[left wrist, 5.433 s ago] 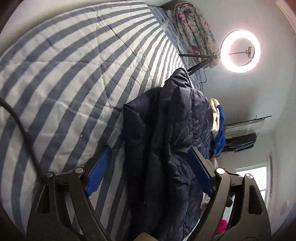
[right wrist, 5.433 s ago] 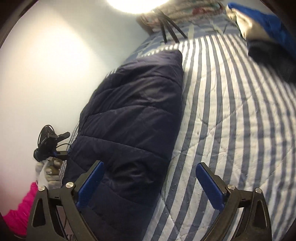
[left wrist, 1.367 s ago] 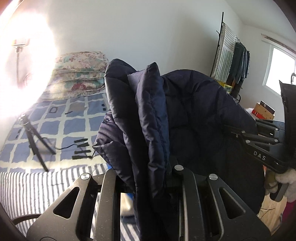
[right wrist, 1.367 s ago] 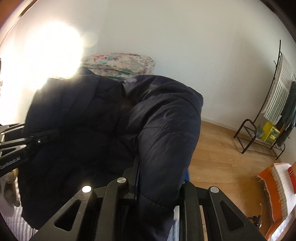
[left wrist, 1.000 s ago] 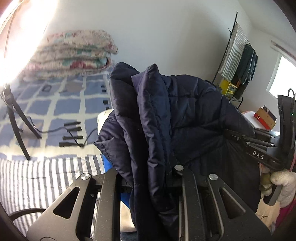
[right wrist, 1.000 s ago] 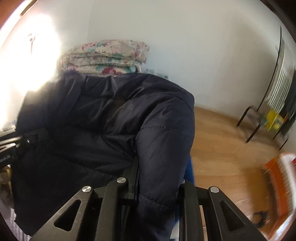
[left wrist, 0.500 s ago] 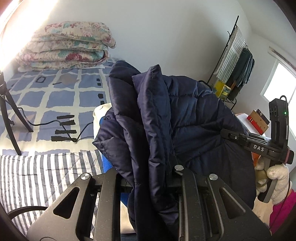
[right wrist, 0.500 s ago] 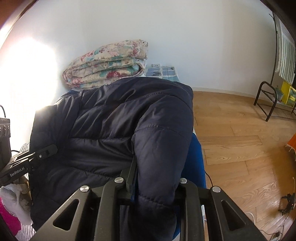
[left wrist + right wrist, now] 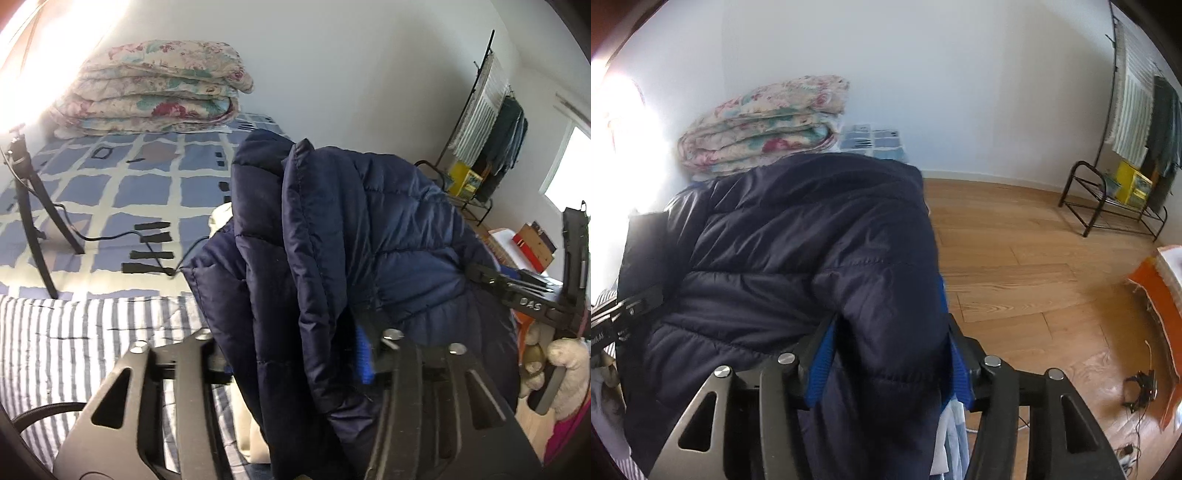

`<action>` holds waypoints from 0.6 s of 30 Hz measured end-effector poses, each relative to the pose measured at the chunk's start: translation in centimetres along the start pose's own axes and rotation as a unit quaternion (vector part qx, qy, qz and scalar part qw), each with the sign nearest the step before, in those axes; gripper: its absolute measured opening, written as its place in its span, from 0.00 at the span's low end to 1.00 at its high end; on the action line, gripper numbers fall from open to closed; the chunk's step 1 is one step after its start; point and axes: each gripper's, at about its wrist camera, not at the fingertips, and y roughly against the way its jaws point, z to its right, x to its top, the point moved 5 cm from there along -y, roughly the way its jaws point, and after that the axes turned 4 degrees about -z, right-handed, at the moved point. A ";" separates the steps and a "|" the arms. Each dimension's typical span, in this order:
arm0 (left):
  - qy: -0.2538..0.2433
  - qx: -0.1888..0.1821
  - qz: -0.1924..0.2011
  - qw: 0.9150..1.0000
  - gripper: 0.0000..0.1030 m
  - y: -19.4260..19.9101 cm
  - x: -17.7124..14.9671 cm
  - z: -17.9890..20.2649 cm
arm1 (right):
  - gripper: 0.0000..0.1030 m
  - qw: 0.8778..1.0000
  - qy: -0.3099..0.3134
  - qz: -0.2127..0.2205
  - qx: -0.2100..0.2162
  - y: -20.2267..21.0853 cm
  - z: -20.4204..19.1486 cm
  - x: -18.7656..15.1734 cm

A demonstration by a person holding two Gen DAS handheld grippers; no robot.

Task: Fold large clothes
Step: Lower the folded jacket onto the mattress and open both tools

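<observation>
A dark navy quilted jacket (image 9: 369, 236) hangs folded between my two grippers. My left gripper (image 9: 295, 354) has its jaws parted around a thick fold of the jacket's edge, and a blue pad (image 9: 364, 354) shows beside the fabric. My right gripper (image 9: 890, 354) also has its jaws parted, with the jacket (image 9: 798, 251) still lying between the blue pads (image 9: 822, 365). The right gripper's body shows in the left wrist view (image 9: 532, 295), at the jacket's far side. The striped bed cover (image 9: 74, 332) lies below at the left.
A stack of folded floral quilts (image 9: 155, 88) lies at the bed's head by the wall. A black tripod (image 9: 33, 218) and cable stand on the blue checked sheet (image 9: 140, 184). A clothes rack (image 9: 1137, 122) stands on the wooden floor (image 9: 1015, 258) to the right. Boxes (image 9: 532, 243) sit at the right.
Both grippers' jaws have opened from a tight clamp on the jacket to a wider gap, so the blue pads now show. The jacket has dropped slightly lower toward the bed.
</observation>
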 end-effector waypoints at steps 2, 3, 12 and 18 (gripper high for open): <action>-0.001 0.012 0.005 1.000 0.71 0.4 0.0 -0.3 | 0.66 1.000 0.007 0.001 -0.020 0.2 -0.1 -0.1; 0.000 0.012 0.006 1.000 0.71 0.6 -0.1 -0.4 | 0.73 0.999 0.010 0.001 -0.033 0.3 -0.1 0.0; -0.015 0.015 0.010 1.000 0.72 4.1 -0.9 -0.3 | 0.81 0.999 0.011 0.020 -0.039 2.9 -1.1 0.3; -0.024 0.010 0.022 0.999 0.72 9.2 -1.8 0.6 | 0.81 0.999 0.008 0.034 -0.035 6.7 -2.0 0.3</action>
